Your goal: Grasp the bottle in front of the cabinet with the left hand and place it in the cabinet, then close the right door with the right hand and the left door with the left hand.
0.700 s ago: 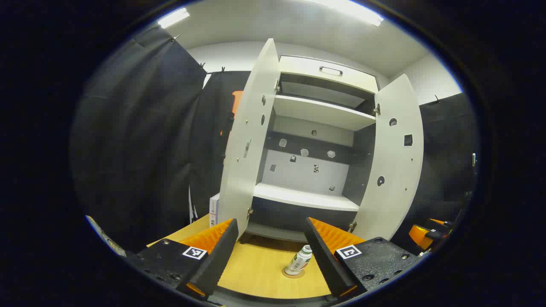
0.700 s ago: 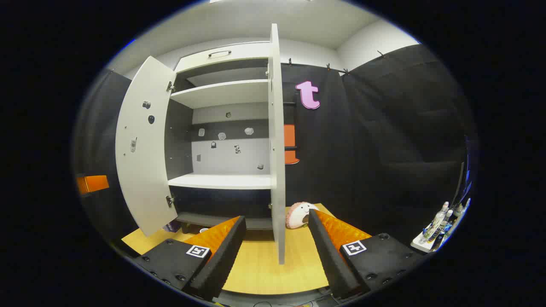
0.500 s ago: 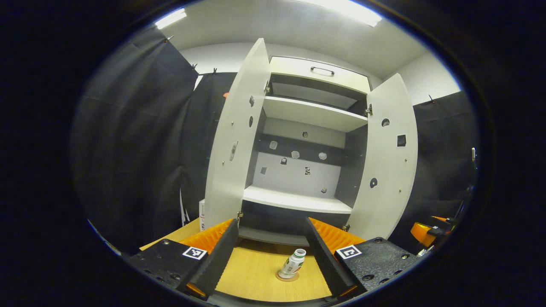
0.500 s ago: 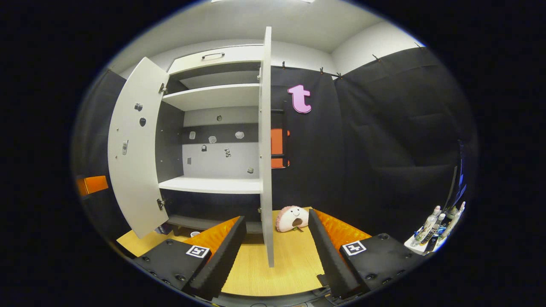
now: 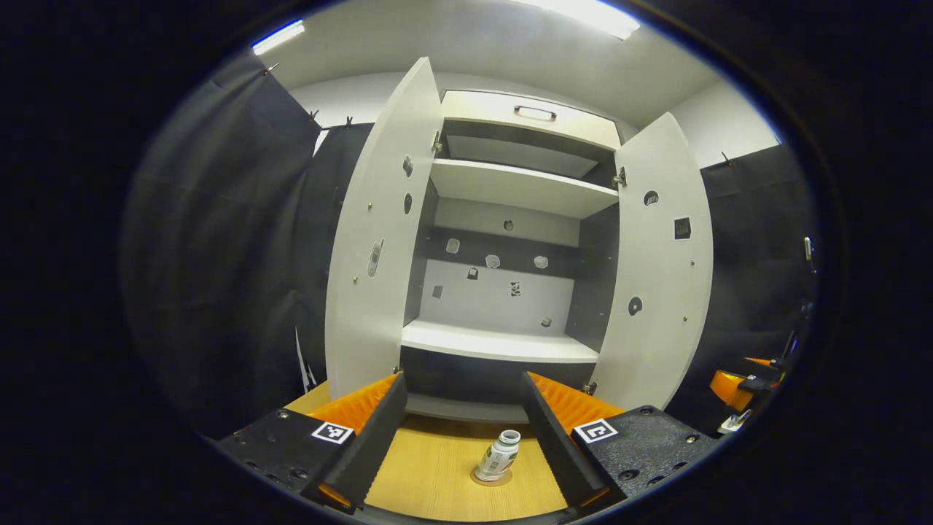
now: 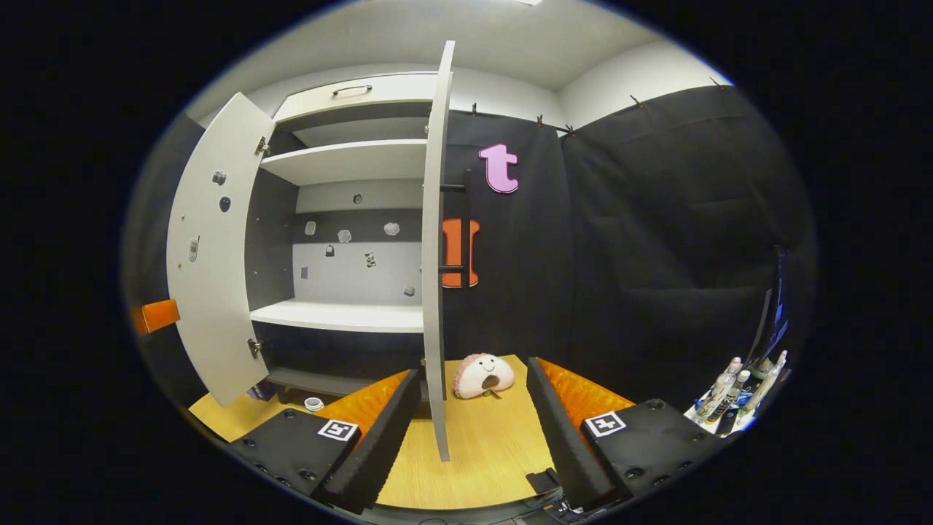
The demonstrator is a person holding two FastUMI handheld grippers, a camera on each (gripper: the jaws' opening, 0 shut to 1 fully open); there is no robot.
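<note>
bottle (image 5: 498,456) more centred (still untouched)

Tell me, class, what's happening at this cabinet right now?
A person holds a gripper in each hand in front of a white cabinet with both doors swung open. The left gripper is open, its fingers either side of a small white bottle that stands on the wooden table, not yet gripped. The right gripper is open too, facing the edge of the right door. A plush toy sits beside that door.
</note>
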